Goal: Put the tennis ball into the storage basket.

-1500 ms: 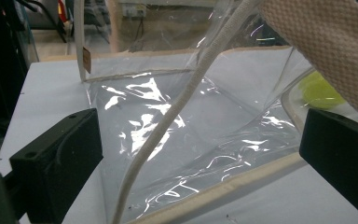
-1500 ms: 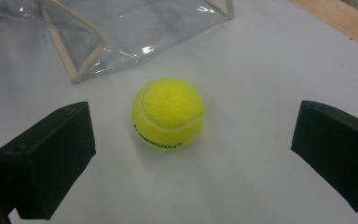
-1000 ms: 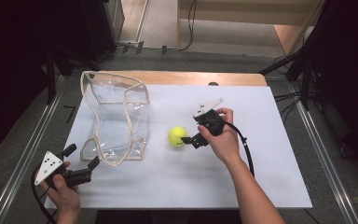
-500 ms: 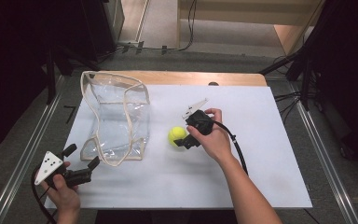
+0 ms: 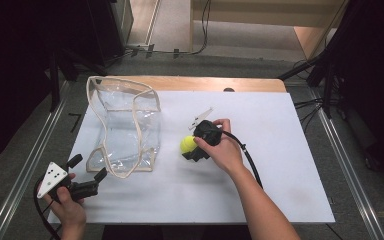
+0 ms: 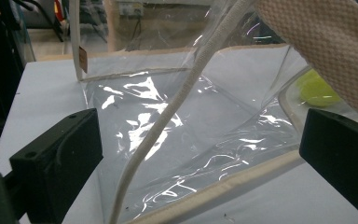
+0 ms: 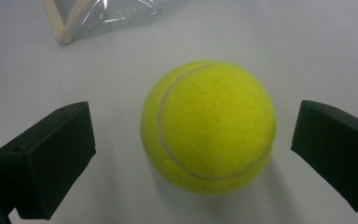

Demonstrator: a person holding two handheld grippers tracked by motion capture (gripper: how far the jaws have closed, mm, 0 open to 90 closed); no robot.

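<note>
The right tongs (image 7: 191, 154) straddle the yellow felt tennis ball (image 7: 208, 126) on the white counter (image 5: 280, 165), jaws spread ready to close, while the left tongs (image 6: 200, 163), also spread, face the clear plastic bag (image 6: 168, 126), presumably to steady it.

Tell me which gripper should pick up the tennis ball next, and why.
Right. In the right gripper view the ball sits between the open jaws of the right gripper, so it likely only needs to close. The left gripper sits at the table's near left corner, facing the clear bag, away from the ball.
</note>
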